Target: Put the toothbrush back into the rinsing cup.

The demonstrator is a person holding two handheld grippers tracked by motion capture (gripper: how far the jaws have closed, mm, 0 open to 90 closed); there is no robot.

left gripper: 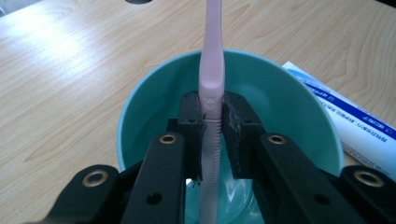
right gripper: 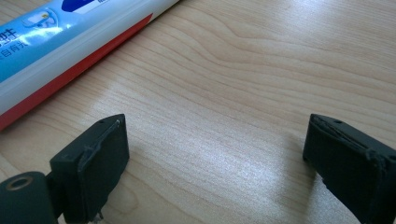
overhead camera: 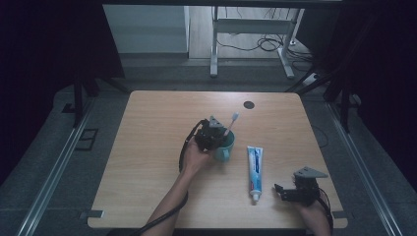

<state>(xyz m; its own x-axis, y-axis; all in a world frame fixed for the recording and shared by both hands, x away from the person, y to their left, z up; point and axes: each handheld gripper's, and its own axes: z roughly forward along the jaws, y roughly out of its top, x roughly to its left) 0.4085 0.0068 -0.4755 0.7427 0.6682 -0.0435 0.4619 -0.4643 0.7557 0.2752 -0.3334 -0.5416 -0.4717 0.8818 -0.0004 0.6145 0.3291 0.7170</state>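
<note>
A teal cup [overhead camera: 225, 145] stands mid-table. My left gripper [overhead camera: 210, 133] hangs over its near-left rim, shut on a pink toothbrush [overhead camera: 231, 123] whose bristle head sticks up and away past the cup. In the left gripper view the pads [left gripper: 232, 122] clamp the ribbed pink handle [left gripper: 211, 79] inside the cup [left gripper: 289, 107]. A white and blue toothpaste tube [overhead camera: 254, 167] lies to the right of the cup, cap toward the person. My right gripper [overhead camera: 287, 192] rests near the table's front right edge, open, with bare wood between its fingers [right gripper: 95, 163]; the tube [right gripper: 56, 42] lies to its left.
The wooden table [overhead camera: 147, 147] has a dark round hole [overhead camera: 249, 104] near its far edge. Beyond it stand a white desk frame [overhead camera: 255, 34] and floor cables. Dark curtains flank both sides.
</note>
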